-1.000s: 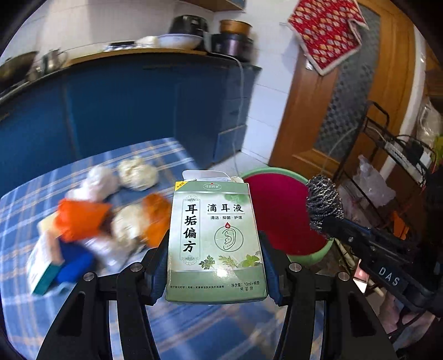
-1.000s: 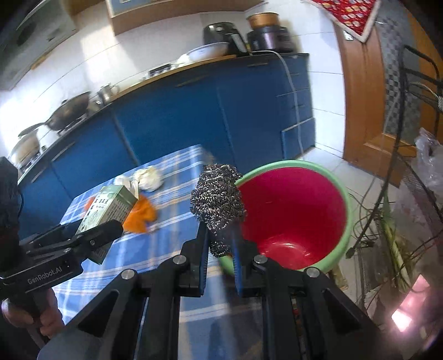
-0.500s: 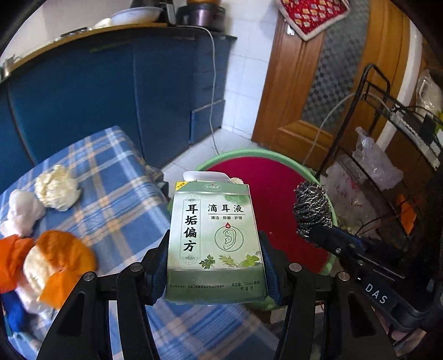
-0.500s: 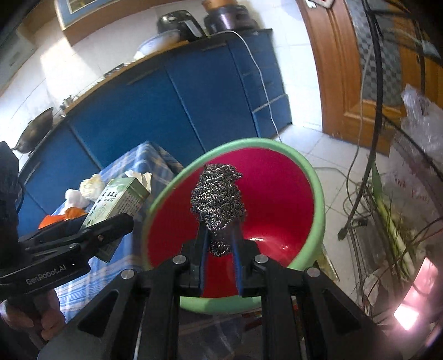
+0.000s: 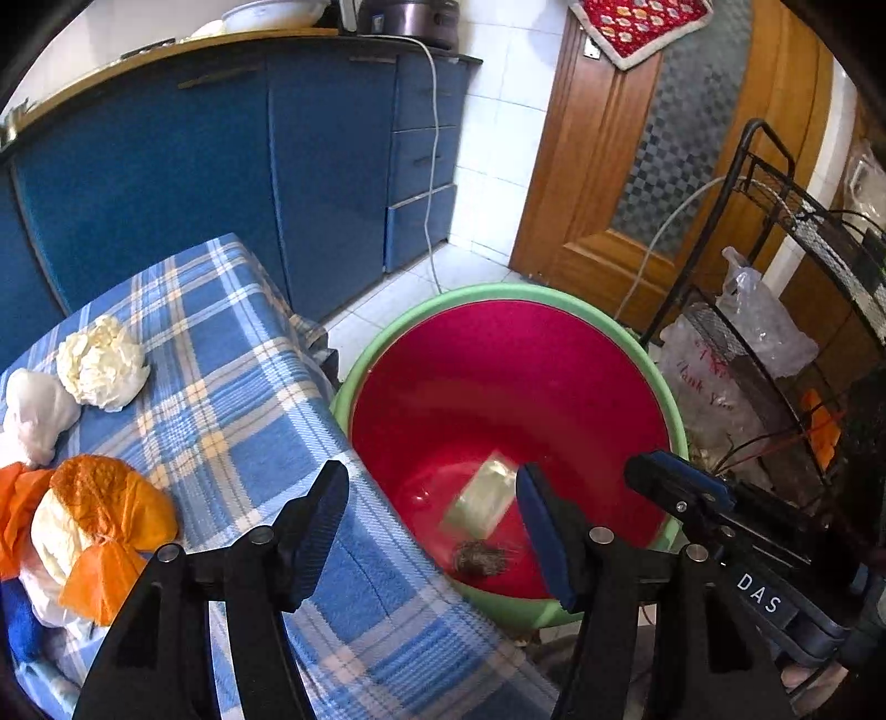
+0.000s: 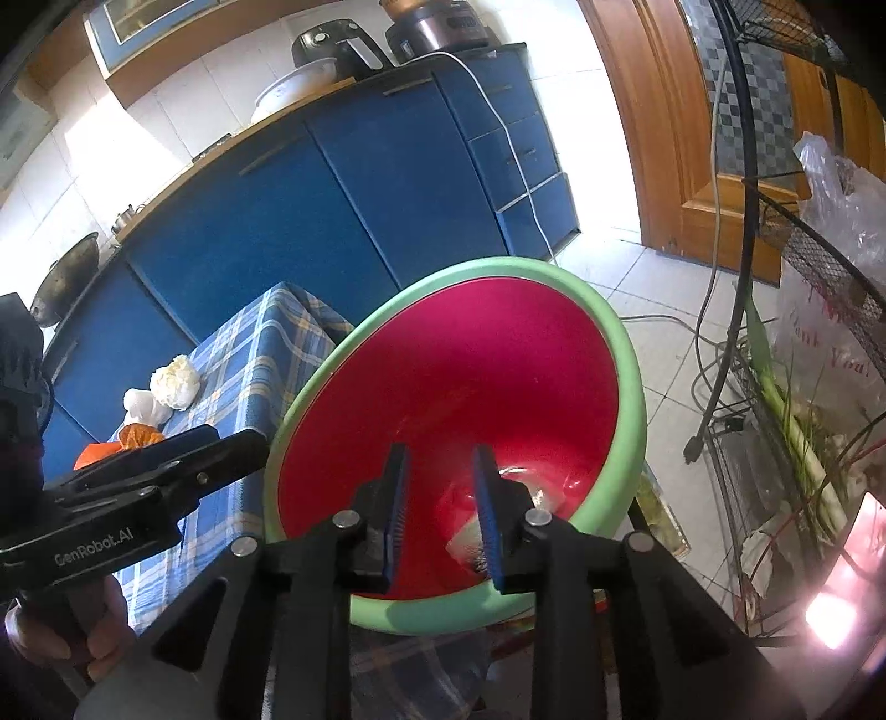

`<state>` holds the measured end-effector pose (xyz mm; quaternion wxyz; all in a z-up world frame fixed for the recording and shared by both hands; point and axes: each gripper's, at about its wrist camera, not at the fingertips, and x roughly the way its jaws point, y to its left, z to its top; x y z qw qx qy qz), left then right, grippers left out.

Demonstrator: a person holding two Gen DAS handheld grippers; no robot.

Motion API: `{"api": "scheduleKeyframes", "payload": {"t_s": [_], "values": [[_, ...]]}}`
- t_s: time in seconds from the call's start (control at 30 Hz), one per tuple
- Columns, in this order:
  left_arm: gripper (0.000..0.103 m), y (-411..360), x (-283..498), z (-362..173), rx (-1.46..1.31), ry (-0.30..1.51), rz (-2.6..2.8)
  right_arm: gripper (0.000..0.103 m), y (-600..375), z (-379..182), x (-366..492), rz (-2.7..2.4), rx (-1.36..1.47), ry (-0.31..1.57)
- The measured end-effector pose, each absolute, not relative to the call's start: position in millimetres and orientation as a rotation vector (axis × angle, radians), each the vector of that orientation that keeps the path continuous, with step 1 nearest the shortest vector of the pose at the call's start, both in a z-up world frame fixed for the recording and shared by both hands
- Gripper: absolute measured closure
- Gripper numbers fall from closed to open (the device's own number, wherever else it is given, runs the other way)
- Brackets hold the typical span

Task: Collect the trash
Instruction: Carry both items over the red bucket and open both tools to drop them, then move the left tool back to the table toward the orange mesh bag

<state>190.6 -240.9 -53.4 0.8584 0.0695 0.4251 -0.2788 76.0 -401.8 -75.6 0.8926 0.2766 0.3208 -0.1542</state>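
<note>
Blue cabinets (image 5: 232, 166) are lining the wall, a white cable (image 5: 429, 166) is hanging down them, and a red quilted cloth (image 5: 637, 22), perhaps a potholder, is hanging beside the wooden door (image 5: 598, 183).

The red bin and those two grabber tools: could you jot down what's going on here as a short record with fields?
Place: kitchen with blue cabinets
Bin: red bucket with green rim, on the floor beside the table
In the bin: green box, blurred, and steel wool scourer, at the bottom
Left gripper: jaws have just been opening, nothing between them
Right gripper: jaws have just been opening, nothing between them, above the bin
Table: blue plaid cloth
Left on the table: cream paper wad, white wad, orange wrapper bundle
</note>
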Motion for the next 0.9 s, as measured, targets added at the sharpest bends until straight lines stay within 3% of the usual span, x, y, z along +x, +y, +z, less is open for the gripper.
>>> {"api": "scheduleKeyframes", "payload": {"t_s": [0.2, 0.9], "values": [[0.038, -230.7, 183.6, -45.7, 0.135, 0.874, -0.572, 0.065, -397.0, -68.8, 70.9, -0.336, 0.58, 0.658], [0.038, -132.8, 154.7, -10.8, 0.032, 0.81, -0.435, 0.056, -348.9, -43.1, 57.1, -0.301, 0.524, 0.644]]}}
